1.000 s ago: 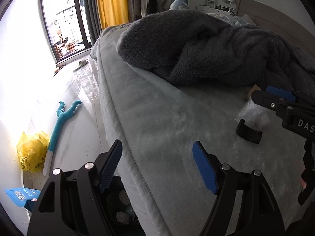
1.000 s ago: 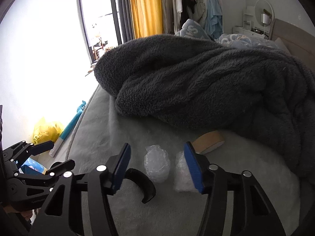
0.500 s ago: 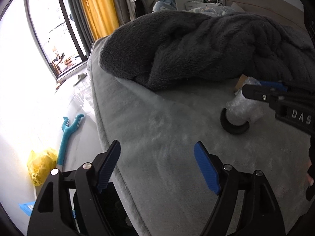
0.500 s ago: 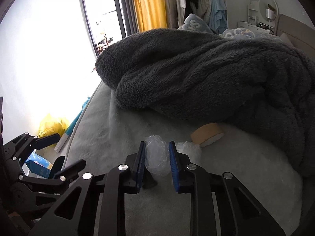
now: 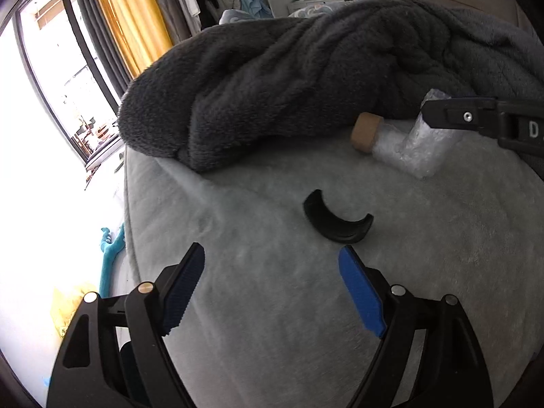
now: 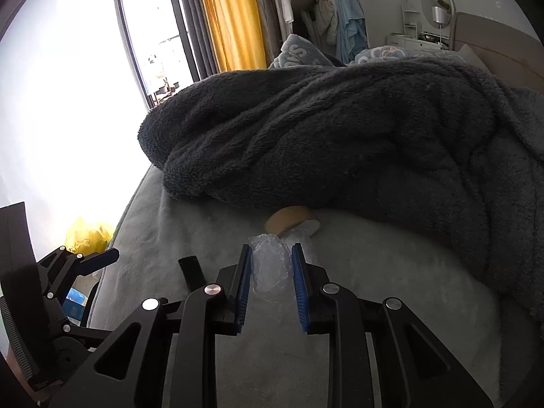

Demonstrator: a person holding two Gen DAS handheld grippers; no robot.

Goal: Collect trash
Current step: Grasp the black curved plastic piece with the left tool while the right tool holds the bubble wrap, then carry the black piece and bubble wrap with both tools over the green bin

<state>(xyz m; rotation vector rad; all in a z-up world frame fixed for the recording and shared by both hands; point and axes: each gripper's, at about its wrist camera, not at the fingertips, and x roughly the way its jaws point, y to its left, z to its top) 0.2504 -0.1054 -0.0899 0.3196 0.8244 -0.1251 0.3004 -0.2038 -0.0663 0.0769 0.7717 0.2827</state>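
Over on the left, past the edge of the bed [image 5: 272, 306], a yellow bag [image 6: 89, 234] sits on the floor by the bright window [image 5: 68, 85]. A blue-green toy [image 5: 110, 255] lies on the floor near it.

Next comes the left gripper [image 5: 272, 265]. Its jaws have just been opening and now stand wide apart with nothing between them. It hangs over the soft grey bed cover. Just in front of its right finger lies a black curved piece [image 5: 335, 222], shaped like half a ring, flat on the cover.

A big fluffy dark blanket [image 5: 306, 85] is heaped across the middle of the bed.

Further right, close to the blanket's edge, lies a tan tape roll [image 5: 365, 132]. A wad of clear plastic [image 5: 404, 154] touches it and rests on the cover.

Last is the right gripper [image 6: 272, 255]. Its blue pads are squeezed tight on a crumpled clear plastic wrap [image 6: 270, 268], which sticks up between them, just above the bed. I cannot tell if this wrap and the wad on the cover are joined.
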